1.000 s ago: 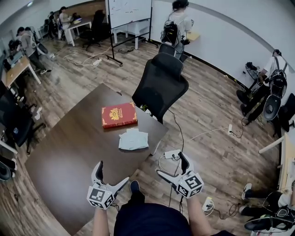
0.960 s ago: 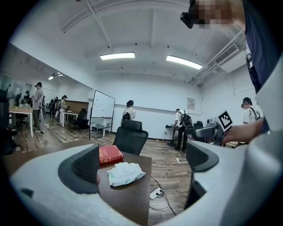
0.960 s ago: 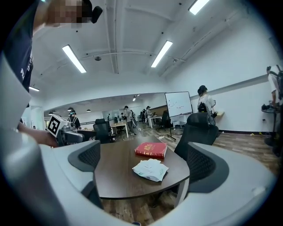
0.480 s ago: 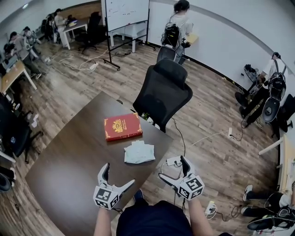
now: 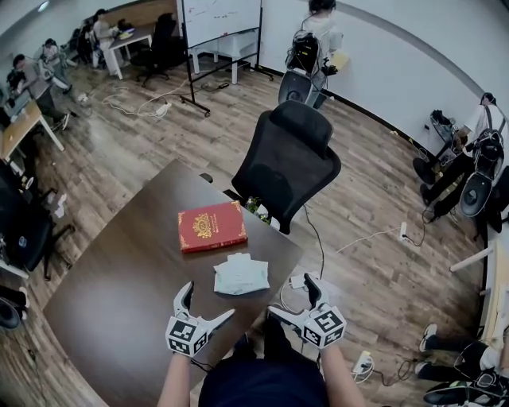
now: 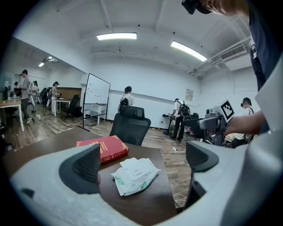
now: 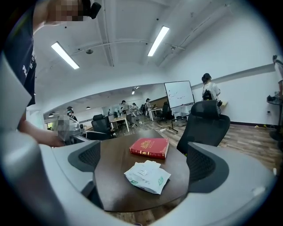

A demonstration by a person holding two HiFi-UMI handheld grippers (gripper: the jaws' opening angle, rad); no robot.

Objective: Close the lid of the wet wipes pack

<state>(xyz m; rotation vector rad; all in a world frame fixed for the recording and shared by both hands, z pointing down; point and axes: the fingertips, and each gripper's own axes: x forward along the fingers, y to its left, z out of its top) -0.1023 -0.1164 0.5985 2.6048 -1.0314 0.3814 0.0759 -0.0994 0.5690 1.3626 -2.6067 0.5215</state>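
Note:
A white wet wipes pack with green print lies flat on the dark brown table, close to its right edge. Its white lid flap seems folded back toward the red book. In the left gripper view the pack lies between and beyond the jaws. The right gripper view has the pack likewise ahead. My left gripper hangs open just short of the pack, over the table's near corner. My right gripper is open off the table's right edge. Neither touches the pack.
A black office chair stands at the table's far right edge. A power strip and cables lie on the wood floor under my right gripper. A whiteboard, desks and several people are around the room's edges.
Both grippers and the head camera have moved forward toward the table. The pack and book now sit closer to the grippers. Both grippers stay open.

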